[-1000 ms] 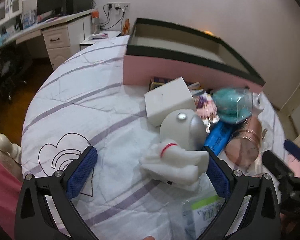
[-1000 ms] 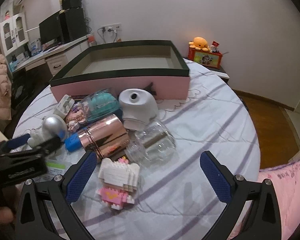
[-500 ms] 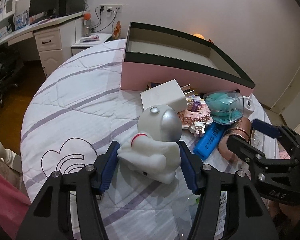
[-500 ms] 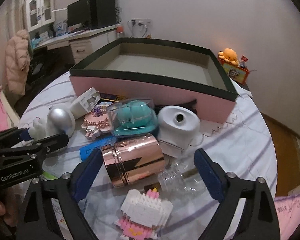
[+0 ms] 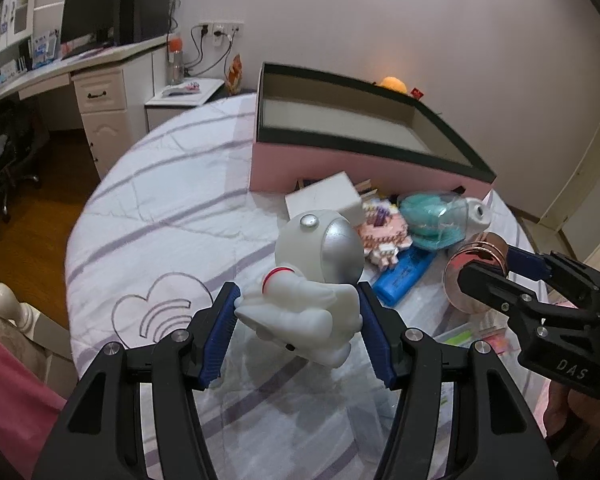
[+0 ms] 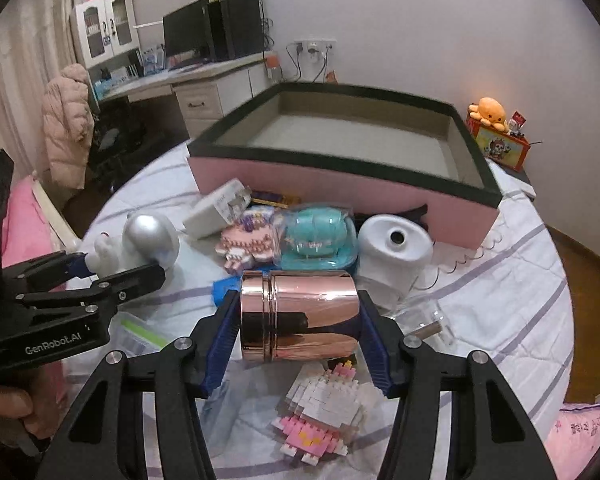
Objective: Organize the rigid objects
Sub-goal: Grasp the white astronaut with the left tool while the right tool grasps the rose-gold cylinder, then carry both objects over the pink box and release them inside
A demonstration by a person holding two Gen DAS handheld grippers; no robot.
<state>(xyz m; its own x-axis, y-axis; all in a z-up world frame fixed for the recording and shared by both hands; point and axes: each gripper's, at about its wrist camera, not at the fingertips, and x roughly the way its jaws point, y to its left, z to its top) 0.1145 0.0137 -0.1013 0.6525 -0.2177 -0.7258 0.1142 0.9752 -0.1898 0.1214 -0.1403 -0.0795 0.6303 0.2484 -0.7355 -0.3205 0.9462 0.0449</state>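
Note:
A white astronaut figure (image 5: 316, 264) with a silver visor sits between the blue pads of my left gripper (image 5: 298, 296), which is shut on its body and holds it just above the striped bedspread. In the right wrist view the same figure (image 6: 148, 240) shows at the left in that gripper (image 6: 116, 266). A rose-gold canister (image 6: 300, 320) lies sideways between the pads of my right gripper (image 6: 298, 304); its jaws are closing and the pads touch both ends. The left wrist view shows this canister (image 5: 476, 252) at the right. A pink box with a dark rim (image 6: 340, 184) stands open behind the pile.
Before the box lie a white charger (image 6: 216, 208), a pink bead-like toy (image 6: 252, 240), a teal item in a clear case (image 6: 320, 236), a white round device (image 6: 396, 244) and a blue pack (image 5: 404, 272). A pink-white block figure (image 6: 320, 412) and a clear jar (image 6: 428, 320) lie nearer. A desk stands beyond.
My left gripper closed on the astronaut and raised it a little. My right gripper shifted over the pile and its jaws narrowed around the rose-gold canister.

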